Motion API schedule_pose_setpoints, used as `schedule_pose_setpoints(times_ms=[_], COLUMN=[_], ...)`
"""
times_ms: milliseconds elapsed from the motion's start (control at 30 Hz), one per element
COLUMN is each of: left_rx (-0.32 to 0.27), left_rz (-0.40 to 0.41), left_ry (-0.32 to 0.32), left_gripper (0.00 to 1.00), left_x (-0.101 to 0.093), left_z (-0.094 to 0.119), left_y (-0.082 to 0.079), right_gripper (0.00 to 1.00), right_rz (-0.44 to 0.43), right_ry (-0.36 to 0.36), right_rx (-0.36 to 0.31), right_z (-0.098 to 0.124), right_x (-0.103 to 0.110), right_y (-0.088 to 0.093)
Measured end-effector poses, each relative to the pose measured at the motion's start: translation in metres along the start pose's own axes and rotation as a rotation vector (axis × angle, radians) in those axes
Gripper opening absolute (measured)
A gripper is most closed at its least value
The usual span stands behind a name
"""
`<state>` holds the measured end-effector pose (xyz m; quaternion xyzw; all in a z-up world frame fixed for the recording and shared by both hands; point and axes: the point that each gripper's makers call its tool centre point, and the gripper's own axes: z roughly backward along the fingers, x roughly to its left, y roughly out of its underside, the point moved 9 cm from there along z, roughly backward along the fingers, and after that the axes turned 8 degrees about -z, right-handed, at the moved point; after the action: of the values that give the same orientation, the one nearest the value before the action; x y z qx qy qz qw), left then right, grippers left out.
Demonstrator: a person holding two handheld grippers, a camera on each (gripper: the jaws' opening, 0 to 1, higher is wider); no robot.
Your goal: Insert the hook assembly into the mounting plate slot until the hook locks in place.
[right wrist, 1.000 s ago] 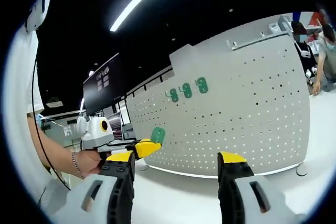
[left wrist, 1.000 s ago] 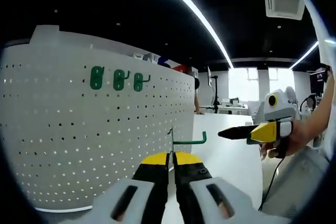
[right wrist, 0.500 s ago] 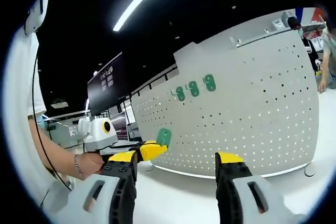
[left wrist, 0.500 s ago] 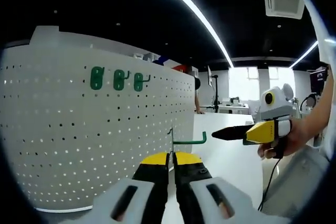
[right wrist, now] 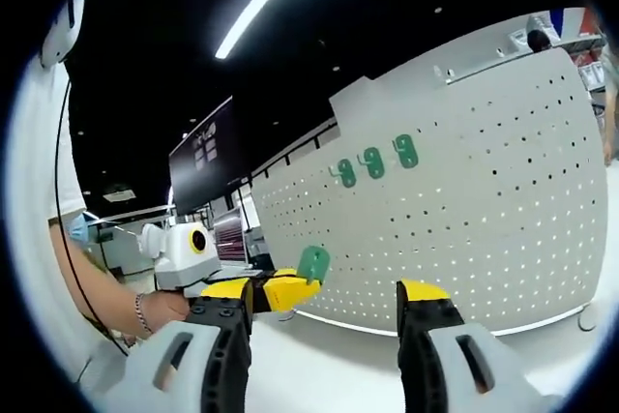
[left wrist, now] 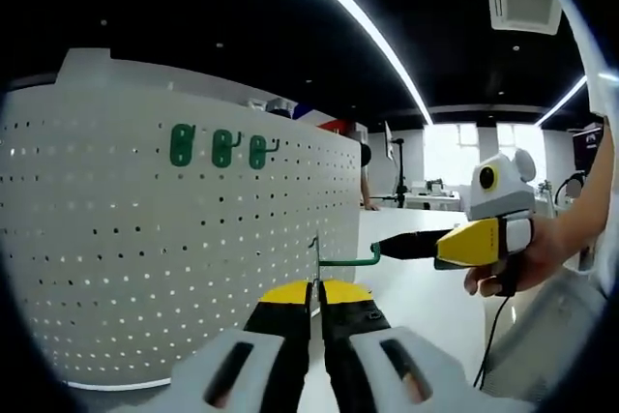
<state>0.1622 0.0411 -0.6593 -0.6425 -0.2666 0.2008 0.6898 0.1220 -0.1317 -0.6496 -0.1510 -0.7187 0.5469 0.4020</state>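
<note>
A green hook [left wrist: 348,260] sticks out to the right from my left gripper [left wrist: 316,289], which is shut on the hook's back plate, seen edge-on. The white pegboard mounting plate [left wrist: 145,258] stands upright to the left, with three green hooks [left wrist: 222,147] hanging near its top. My right gripper [left wrist: 389,247] comes in from the right, its dark jaw tips almost at the hook's curled end. In the right gripper view my right gripper [right wrist: 327,299] is open and holds nothing. Beyond it the left gripper [right wrist: 288,290] carries the green hook plate [right wrist: 313,263] in front of the pegboard [right wrist: 464,229].
A white table top [left wrist: 426,287] runs under the pegboard and off to the right. A person's hand and forearm [right wrist: 116,297] hold the left gripper. Desks, a monitor and people are in the far room behind.
My right gripper has moved left toward the hook's curled end, from well apart to nearly touching. The left gripper and its hook have stayed still.
</note>
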Motion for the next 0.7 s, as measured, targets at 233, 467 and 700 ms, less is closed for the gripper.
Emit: schedule_pose_setpoints(times_ms=[233, 467, 700], left_rx=[0.0, -0.005, -0.004], left_rz=[0.0, 0.005, 0.007], left_ry=[-0.003, -0.009, -0.008], left_gripper=[0.03, 0.03, 0.03], left_x=[0.0, 0.0, -0.001], left_z=[0.001, 0.001, 0.001], left_y=[0.0, -0.001, -0.002], right_gripper=[0.57, 0.54, 0.52], right_rz=[-0.029, -0.049, -0.06], right_ry=[-0.016, -0.026, -0.033], right_rx=[-0.006, -0.012, -0.021], right_z=[-0.009, -0.015, -0.022], right_x=[0.002, 0.005, 0.008], right_y=[0.0, 0.002, 0.001])
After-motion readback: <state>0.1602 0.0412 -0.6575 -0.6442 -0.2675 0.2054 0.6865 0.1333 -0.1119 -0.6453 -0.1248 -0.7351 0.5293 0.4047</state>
